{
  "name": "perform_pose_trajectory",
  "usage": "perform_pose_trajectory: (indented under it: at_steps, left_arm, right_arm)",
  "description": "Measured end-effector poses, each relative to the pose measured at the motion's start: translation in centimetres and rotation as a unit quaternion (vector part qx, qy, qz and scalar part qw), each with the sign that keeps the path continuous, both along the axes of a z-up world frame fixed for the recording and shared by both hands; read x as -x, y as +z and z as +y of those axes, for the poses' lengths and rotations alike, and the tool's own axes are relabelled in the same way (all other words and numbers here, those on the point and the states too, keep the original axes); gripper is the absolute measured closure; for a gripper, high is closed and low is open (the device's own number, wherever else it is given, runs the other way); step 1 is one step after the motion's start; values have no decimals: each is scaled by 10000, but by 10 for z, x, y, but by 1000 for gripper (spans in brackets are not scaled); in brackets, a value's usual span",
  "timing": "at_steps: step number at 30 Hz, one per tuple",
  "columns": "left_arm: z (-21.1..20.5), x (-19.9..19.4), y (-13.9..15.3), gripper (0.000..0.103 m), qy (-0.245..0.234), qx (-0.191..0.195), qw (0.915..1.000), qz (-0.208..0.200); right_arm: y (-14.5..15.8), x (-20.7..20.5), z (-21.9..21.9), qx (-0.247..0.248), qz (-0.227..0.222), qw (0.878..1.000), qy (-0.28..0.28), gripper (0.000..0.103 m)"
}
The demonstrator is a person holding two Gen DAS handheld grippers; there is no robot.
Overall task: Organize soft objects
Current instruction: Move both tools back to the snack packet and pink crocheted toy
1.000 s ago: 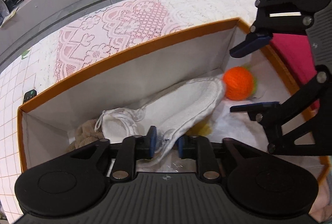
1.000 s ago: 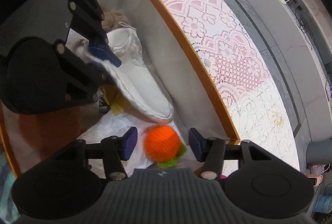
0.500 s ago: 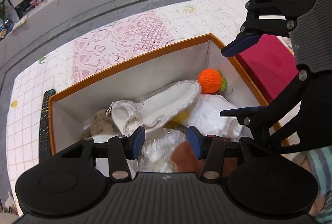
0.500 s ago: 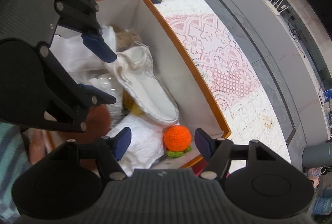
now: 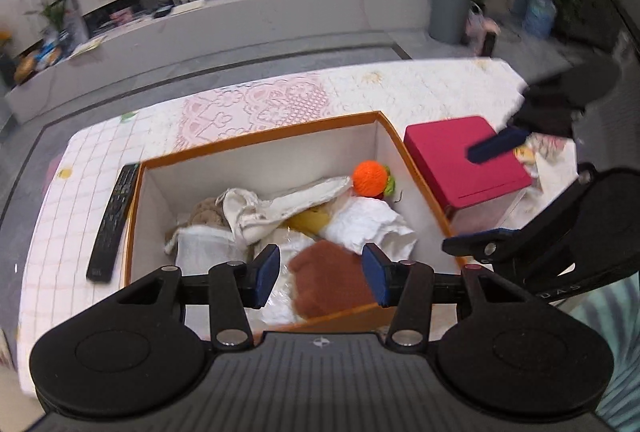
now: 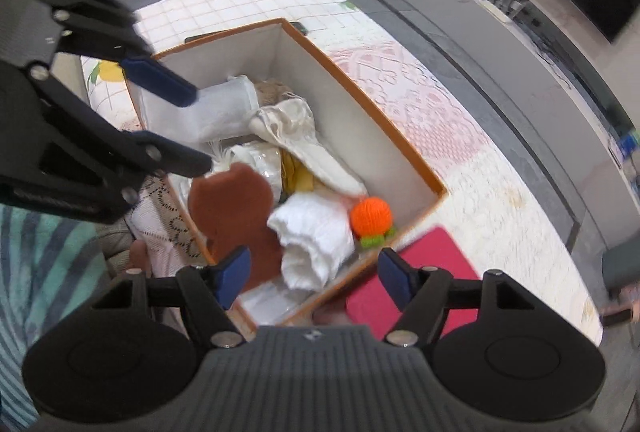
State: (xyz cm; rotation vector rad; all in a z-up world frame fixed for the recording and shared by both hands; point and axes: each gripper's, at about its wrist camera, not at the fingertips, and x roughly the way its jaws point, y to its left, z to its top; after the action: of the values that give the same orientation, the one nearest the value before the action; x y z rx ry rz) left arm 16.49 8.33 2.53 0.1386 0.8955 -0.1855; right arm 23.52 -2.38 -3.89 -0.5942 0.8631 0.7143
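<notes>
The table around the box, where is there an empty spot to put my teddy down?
The lace tablecloth behind the orange-rimmed box lies bare, right to the table's far edge. The checked cloth left of the remote is bare too. The box itself is crowded with cloths, a brown plush and an orange ball. The red lid fills the right side.

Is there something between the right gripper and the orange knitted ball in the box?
Nothing visible blocks it. The right gripper hangs open above the box, and the orange knitted ball lies uncovered in the corner beside the white cloth.
</notes>
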Motion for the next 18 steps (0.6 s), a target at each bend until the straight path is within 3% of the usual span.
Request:
perform_pose_trajectory:
  at_steps: [5, 13, 18]
  left_arm:
    - [-16, 27, -6, 47, 264, 376, 9988, -170]
    - [-51, 53, -22, 47, 460, 1073, 9929, -239]
    - [-90, 60, -37, 47, 294, 1109, 9932, -205]
  right_arm:
    - [-7, 24, -29, -199, 24, 9978, -626, 33]
    - [-28, 64, -82, -440, -108, 9946, -929, 33]
    - [-48, 70, -126, -487, 88, 9907, -1264, 33]
